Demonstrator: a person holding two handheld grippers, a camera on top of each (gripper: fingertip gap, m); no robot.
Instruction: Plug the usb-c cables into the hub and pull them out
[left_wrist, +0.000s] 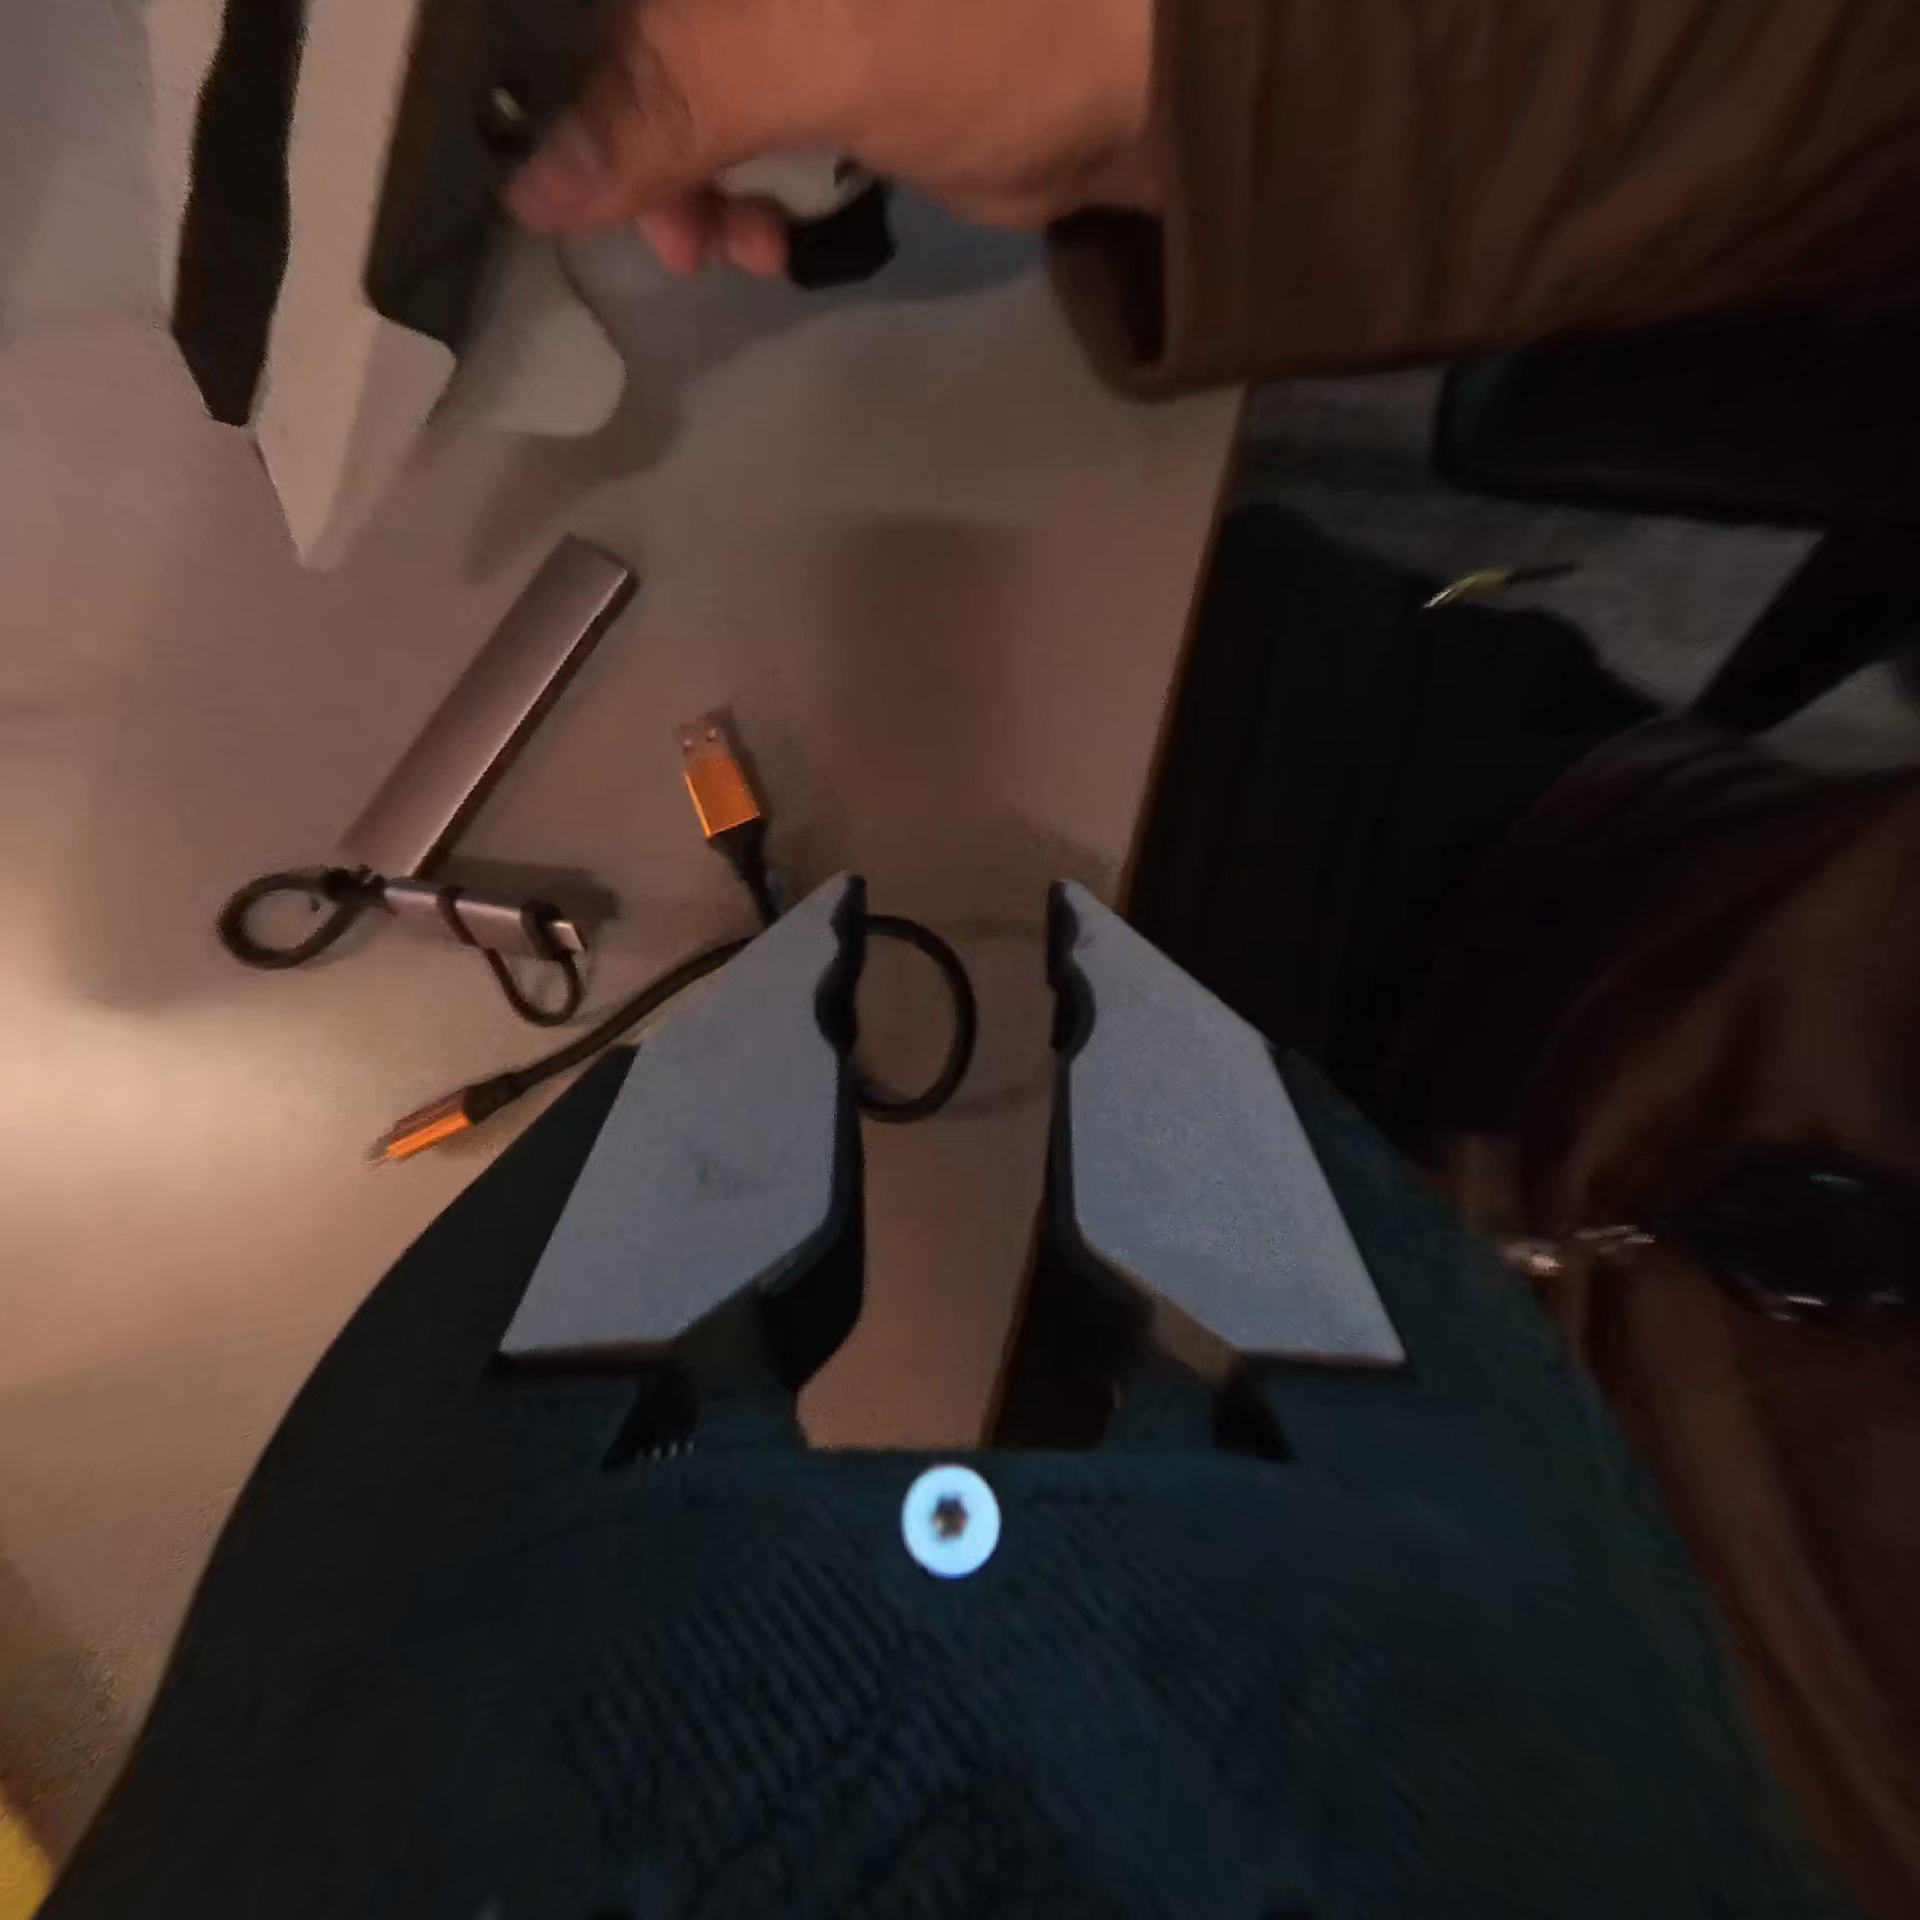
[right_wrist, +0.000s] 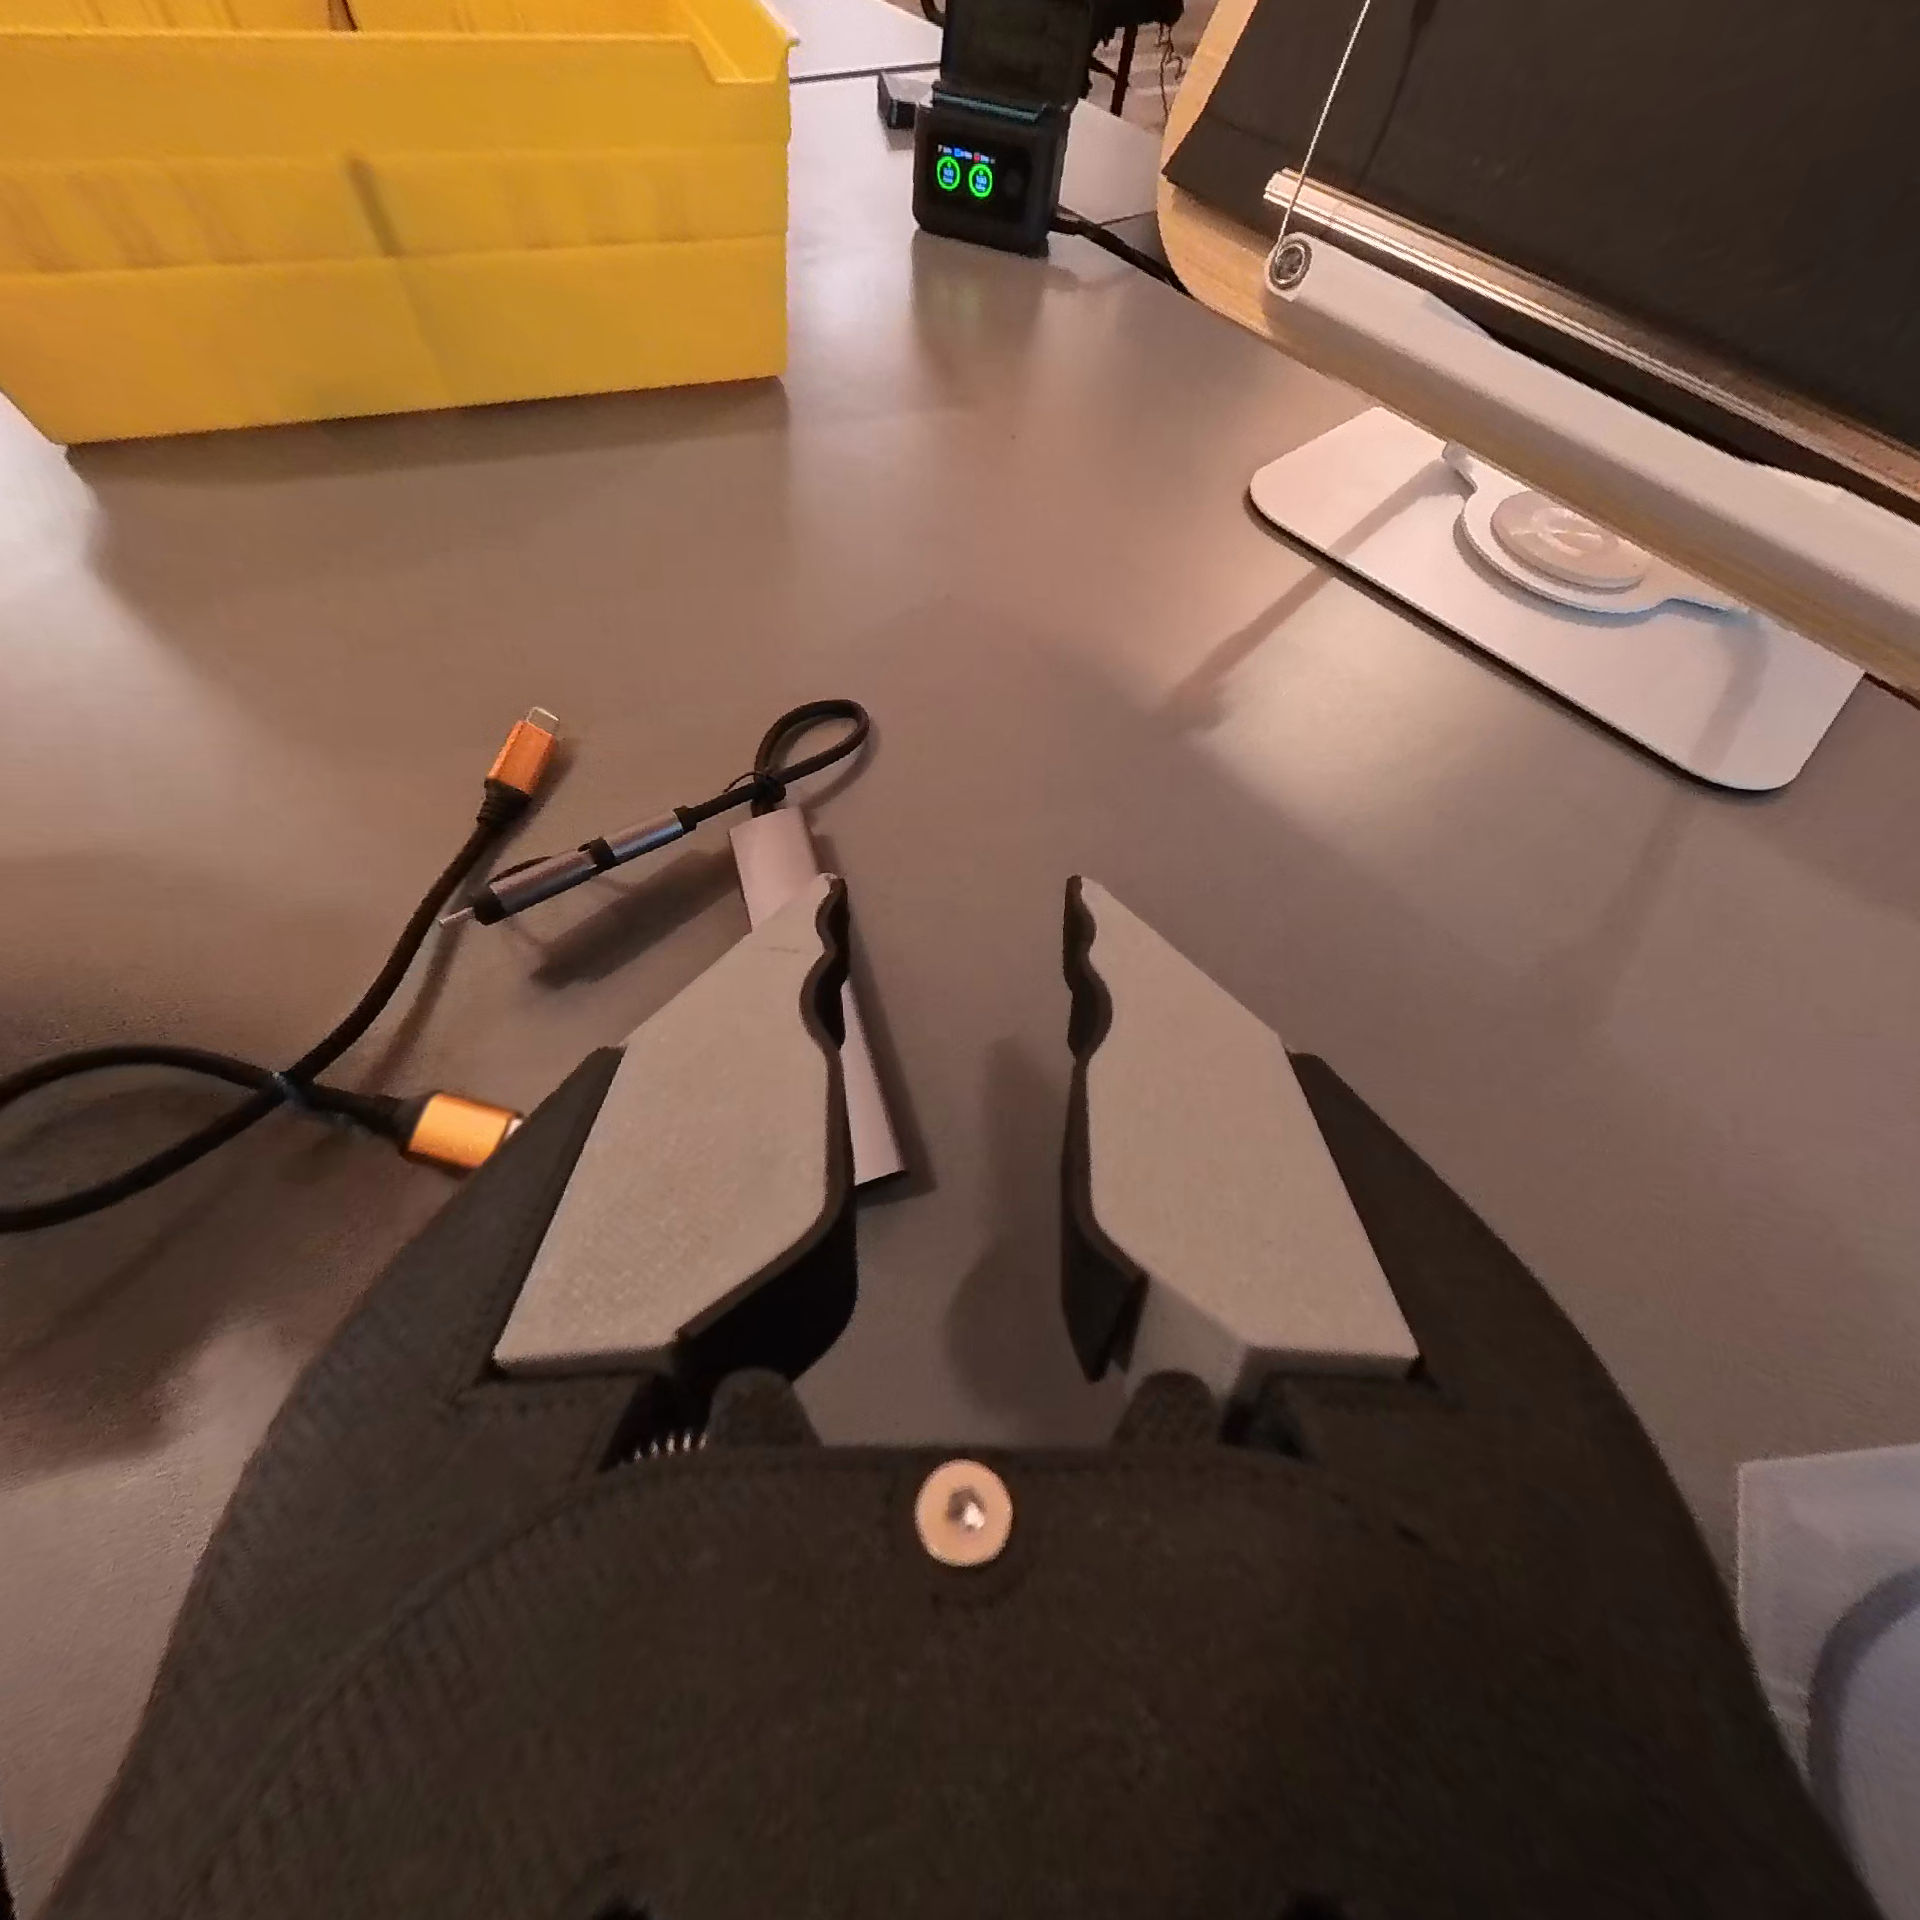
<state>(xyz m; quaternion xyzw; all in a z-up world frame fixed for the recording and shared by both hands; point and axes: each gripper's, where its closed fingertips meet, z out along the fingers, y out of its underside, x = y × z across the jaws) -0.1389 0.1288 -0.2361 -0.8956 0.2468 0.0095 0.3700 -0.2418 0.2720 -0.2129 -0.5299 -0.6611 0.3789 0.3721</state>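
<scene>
A slim grey hub (left_wrist: 488, 717) lies on the grey table, with its short black tail and grey plug (left_wrist: 468, 914) coiled beside it. A black cable (left_wrist: 935, 997) has an orange USB-C plug (left_wrist: 426, 1132) and a larger orange plug (left_wrist: 717, 779). My left gripper (left_wrist: 956, 904) is open and empty, held above the cable loop. My right gripper (right_wrist: 956, 904) is open and empty just right of the hub (right_wrist: 774, 862), whose near part its left finger hides. The orange USB-C plug (right_wrist: 525, 753) and the other orange plug (right_wrist: 457, 1127) lie loose to the left. Nothing is plugged into the hub.
A yellow bin (right_wrist: 384, 208) stands at the far left. A small black device with a lit screen (right_wrist: 982, 182) is behind. A monitor's white foot (right_wrist: 1507, 592) is at the right. The table edge (left_wrist: 1174, 727) runs close by. A hand (left_wrist: 831, 135) in a brown sleeve holds the right gripper (left_wrist: 312, 436). It is some 5 cm from my right tips to the slim grey hub (left_wrist: 488, 717).
</scene>
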